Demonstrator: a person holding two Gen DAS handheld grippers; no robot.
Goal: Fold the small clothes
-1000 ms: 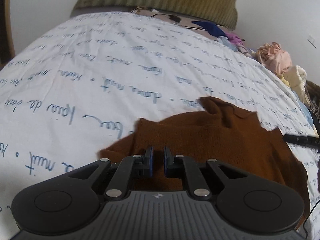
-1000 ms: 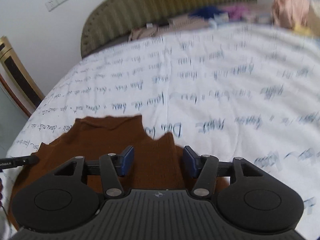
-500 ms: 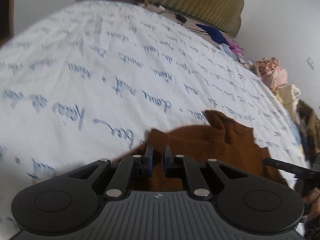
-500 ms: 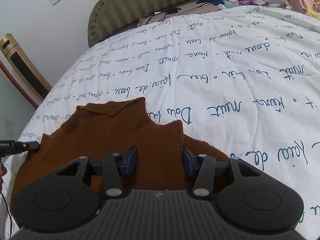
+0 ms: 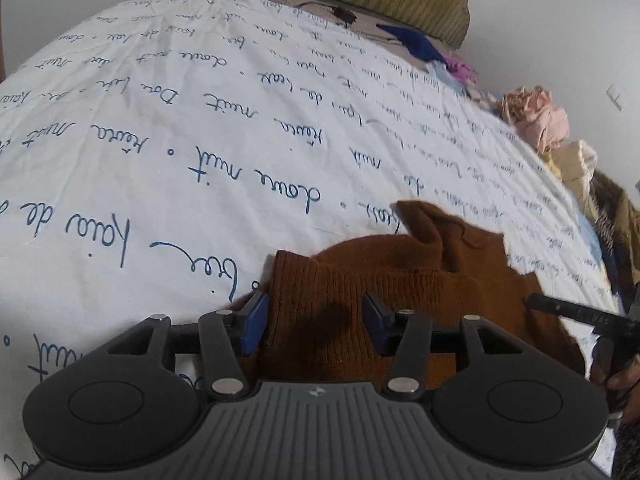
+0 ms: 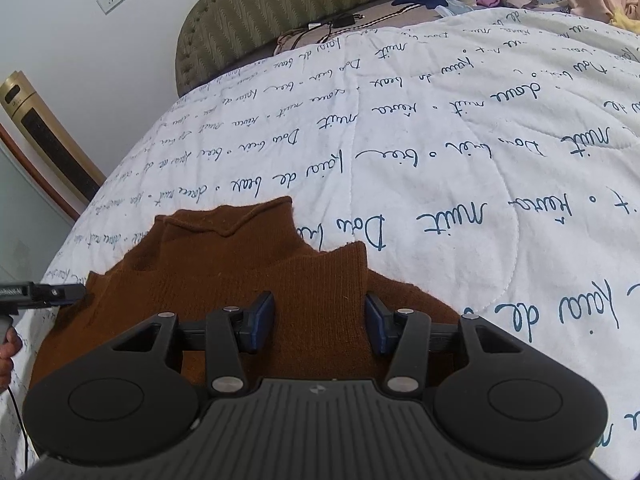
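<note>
A brown knit sweater [image 5: 400, 280] lies folded on the white quilt, and it also shows in the right wrist view [image 6: 224, 268]. My left gripper [image 5: 316, 322] is open, its blue pads on either side of a folded sleeve end, low over the cloth. My right gripper [image 6: 320, 322] is open too, low over the sweater's other side with a sleeve cuff ahead of it. The tip of the right gripper [image 5: 576, 312] shows at the right edge of the left wrist view. The left gripper's tip [image 6: 36, 292] shows at the left edge of the right wrist view.
The white quilt with blue script [image 5: 200, 140] covers the bed up to a green padded headboard [image 6: 320, 4]. Loose clothes are piled along the bed's far side: pink [image 5: 536, 116], cream [image 5: 576, 164], blue [image 5: 416, 44]. A gold tower appliance [image 6: 48, 140] stands beside the bed.
My left gripper has opened; it was shut over the sweater before. The right gripper stayed open and held its place over the sweater.
</note>
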